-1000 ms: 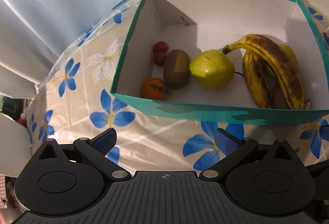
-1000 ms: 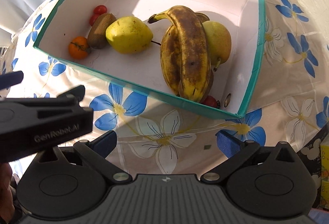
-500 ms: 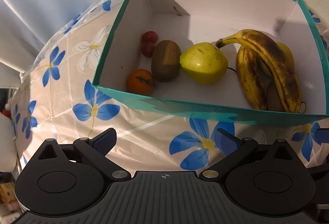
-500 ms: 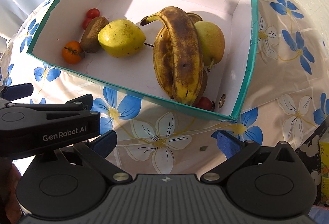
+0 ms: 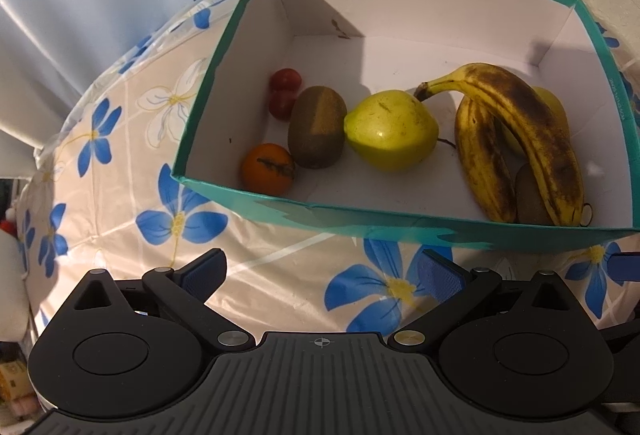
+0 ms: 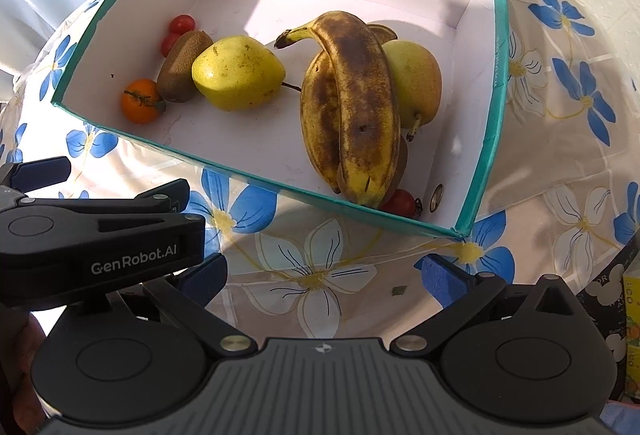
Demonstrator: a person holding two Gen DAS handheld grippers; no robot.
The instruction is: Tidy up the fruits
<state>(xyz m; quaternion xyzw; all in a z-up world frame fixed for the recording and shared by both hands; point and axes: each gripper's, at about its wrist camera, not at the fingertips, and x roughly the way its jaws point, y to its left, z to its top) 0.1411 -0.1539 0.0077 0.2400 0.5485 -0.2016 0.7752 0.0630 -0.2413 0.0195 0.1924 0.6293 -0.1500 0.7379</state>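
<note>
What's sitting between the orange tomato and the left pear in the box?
A kiwi lies between them, touching the pear and close against the orange tomato. Both wrist views show it, the right one most clearly.

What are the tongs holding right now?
Nothing. The left tongs and the right tongs are both open with only tablecloth between them. All the fruit lies in the box, untouched.

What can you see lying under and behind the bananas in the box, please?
Behind the bananas rests a yellow pear. Under their lower end a kiwi and a red tomato peek out; the rest of both is covered.
</note>
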